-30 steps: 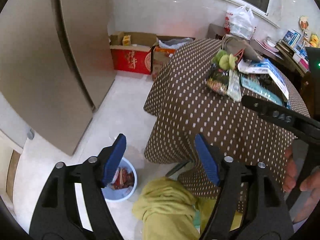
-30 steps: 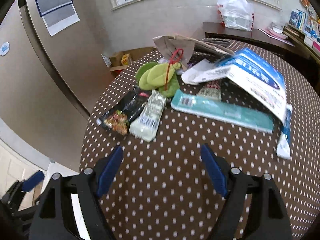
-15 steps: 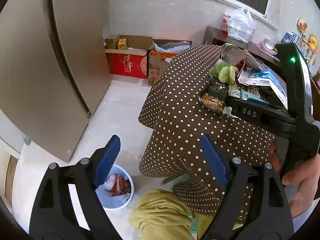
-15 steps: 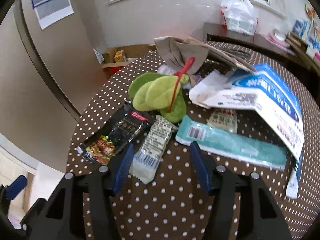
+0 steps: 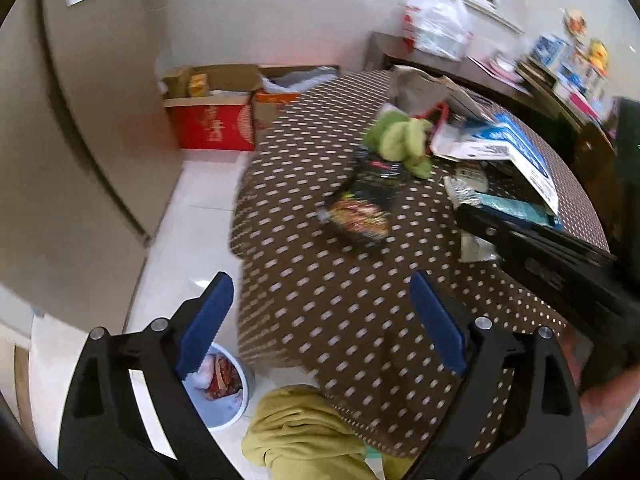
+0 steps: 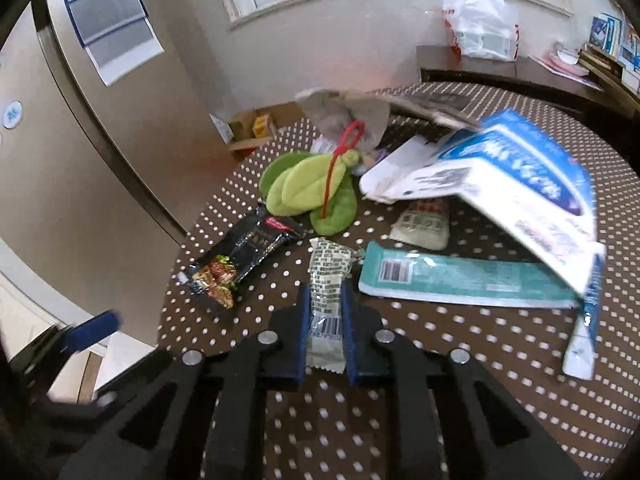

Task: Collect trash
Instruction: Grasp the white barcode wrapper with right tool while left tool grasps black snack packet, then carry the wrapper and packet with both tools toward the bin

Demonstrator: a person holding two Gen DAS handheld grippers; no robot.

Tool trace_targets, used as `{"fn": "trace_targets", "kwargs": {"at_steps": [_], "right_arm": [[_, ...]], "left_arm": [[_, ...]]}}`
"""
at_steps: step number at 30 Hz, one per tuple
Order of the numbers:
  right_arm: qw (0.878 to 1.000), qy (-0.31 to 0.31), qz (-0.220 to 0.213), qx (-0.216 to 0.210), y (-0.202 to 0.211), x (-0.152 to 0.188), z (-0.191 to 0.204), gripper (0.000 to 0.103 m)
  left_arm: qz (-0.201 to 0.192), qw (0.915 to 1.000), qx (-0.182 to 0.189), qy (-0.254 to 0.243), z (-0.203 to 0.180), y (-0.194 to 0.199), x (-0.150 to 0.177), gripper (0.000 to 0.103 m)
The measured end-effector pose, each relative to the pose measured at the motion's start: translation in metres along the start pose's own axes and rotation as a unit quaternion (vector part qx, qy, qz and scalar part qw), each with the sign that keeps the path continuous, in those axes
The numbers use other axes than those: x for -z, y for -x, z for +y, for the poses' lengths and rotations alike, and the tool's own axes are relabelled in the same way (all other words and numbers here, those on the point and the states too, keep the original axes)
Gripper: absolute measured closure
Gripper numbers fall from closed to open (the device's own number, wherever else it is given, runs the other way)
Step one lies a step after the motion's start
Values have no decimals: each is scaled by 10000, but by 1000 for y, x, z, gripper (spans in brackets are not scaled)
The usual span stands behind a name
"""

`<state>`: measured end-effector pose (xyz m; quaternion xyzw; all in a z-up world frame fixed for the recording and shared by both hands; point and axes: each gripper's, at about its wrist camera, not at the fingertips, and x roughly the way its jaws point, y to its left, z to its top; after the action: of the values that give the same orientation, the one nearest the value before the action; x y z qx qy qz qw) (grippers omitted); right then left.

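Status: collection is under way, with most of the trash left on the counter (image 6: 460, 420).

1. Bin (image 5: 226, 394). It stands on the floor at the left, below the counter edge, and already holds some red and pale wrappers. Part of the job therefore appears done.

2. Left gripper (image 5: 320, 316). Its fingers are wide apart and hold nothing. It hangs off the counter edge, above the floor and the bin.

3. Black packet (image 6: 240, 258). It lies flat near the left counter edge, untouched.

4. Pale wrapper (image 6: 328, 300). The right gripper (image 6: 326, 340) has its fingers closed against both long sides of this wrapper. The near end sits between the pads; the far end reaches out toward the green cloth (image 6: 308, 192). Whether the wrapper is lifted clear of the counter cannot be told from this view.

5. Teal packet (image 6: 460, 280). It lies flat just right of the pale wrapper, not yet collected.

6. Small pale packet (image 6: 422, 224). It lies beyond the teal packet, partly under the blue-and-white bag (image 6: 512, 184).

Remaining, as judged: carry the gripped wrapper to the bin, then clear the 3 packets listed above. The green cloth and the bag may not be trash.
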<state>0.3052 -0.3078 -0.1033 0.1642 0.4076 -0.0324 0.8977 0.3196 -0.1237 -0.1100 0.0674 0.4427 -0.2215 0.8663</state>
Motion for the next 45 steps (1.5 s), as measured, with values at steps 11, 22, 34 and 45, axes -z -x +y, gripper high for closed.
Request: {"fn": "trace_targets", "kwargs": {"at_steps": [11,22,34,45], "right_arm": [[9979,-205,-613,-99,56,-4,-33,88],[9979,-399,-513,44,53,3,-47,88],[9986,-58,-415,-329,59,25,-1,88],[9937,572,-105,-961,52,52,83,88]], "left_arm": [[42,9982,-324,-500,-33,-56,-44,19],[70,9993,-273,-255,-19,-50,-33,71],[7,9987,-446,234,10,2,25,71],[-156,9927,-847,841,67,55,71,71]]}}
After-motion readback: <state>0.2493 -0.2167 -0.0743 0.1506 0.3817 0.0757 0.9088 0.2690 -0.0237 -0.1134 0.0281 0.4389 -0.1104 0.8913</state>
